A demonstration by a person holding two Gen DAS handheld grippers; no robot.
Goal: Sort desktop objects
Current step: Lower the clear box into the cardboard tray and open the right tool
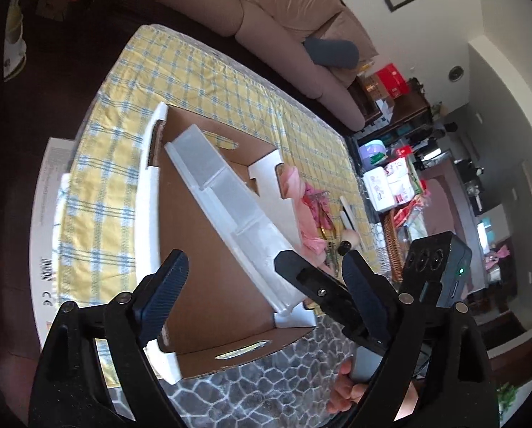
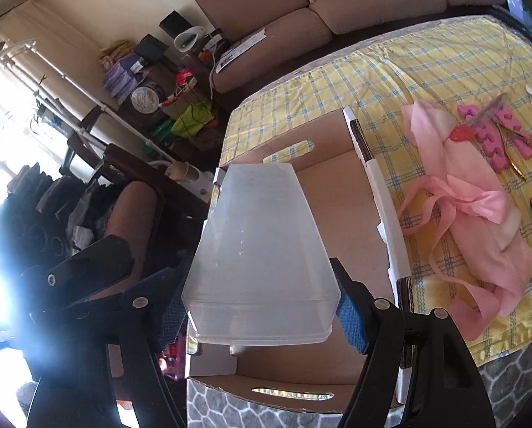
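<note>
Right gripper (image 2: 262, 306) fingers clamped across translucent organizer tray's (image 2: 255, 249) short end over cardboard box (image 2: 337, 214); left gripper (image 1: 266, 281) fingers wide, empty; light, stiff, slippery plastic.

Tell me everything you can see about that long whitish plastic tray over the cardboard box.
The plastic tray looks like frosted, translucent white plastic, long and narrow, with a rim around its edge and cross walls dividing it into several empty compartments. It sits tilted over the open cardboard box. The right gripper clamps its near end, blue pads pressed on both sides, so that end is lifted. The left gripper is open beside it, not touching.
</note>
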